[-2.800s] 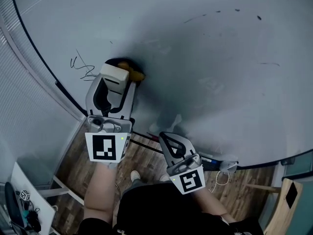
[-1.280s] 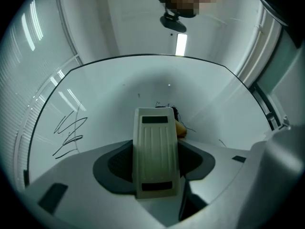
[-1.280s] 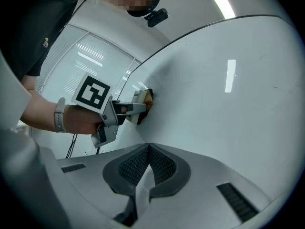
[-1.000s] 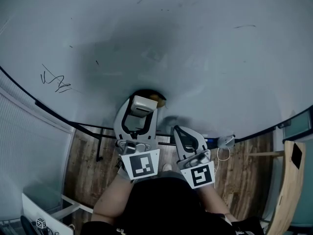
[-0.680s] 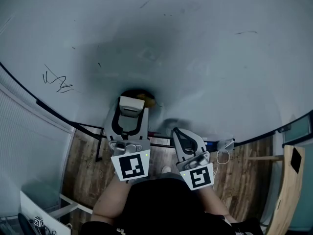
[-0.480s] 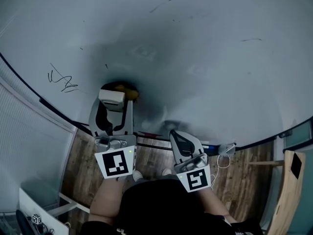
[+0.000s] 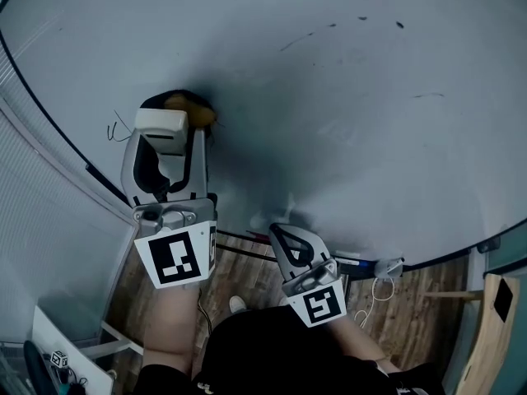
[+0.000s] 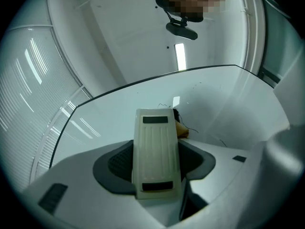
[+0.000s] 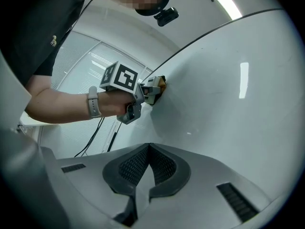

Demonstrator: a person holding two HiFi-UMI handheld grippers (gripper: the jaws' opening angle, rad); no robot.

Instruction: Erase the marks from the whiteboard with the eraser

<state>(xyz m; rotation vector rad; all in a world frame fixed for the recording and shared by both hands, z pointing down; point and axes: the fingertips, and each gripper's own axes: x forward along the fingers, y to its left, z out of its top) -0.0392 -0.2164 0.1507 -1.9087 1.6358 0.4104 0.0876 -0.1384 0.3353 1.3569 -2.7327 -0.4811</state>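
The left hand-held gripper (image 7: 163, 142) held the eraser (image 8: 156, 151) tight between its jaws. The eraser was up against the whiteboard (image 7: 346, 122), near the whiteboard's left edge. A black scribble (image 7: 116, 129) showed just beside the eraser on the whiteboard. A few small marks (image 7: 399, 25) sat near the whiteboard's top. The right hand-held gripper (image 7: 290, 243) was closed with nothing in it, low by the whiteboard's bottom edge.

Office or meeting room, large wall-mounted whiteboard (image 7: 346, 138) with dark frame, slatted window blinds (image 7: 37, 220) beside its left edge, wood-plank floor (image 7: 412, 303) below, white desk (image 7: 74, 352) at lower left, ceiling strip light (image 8: 180, 56).
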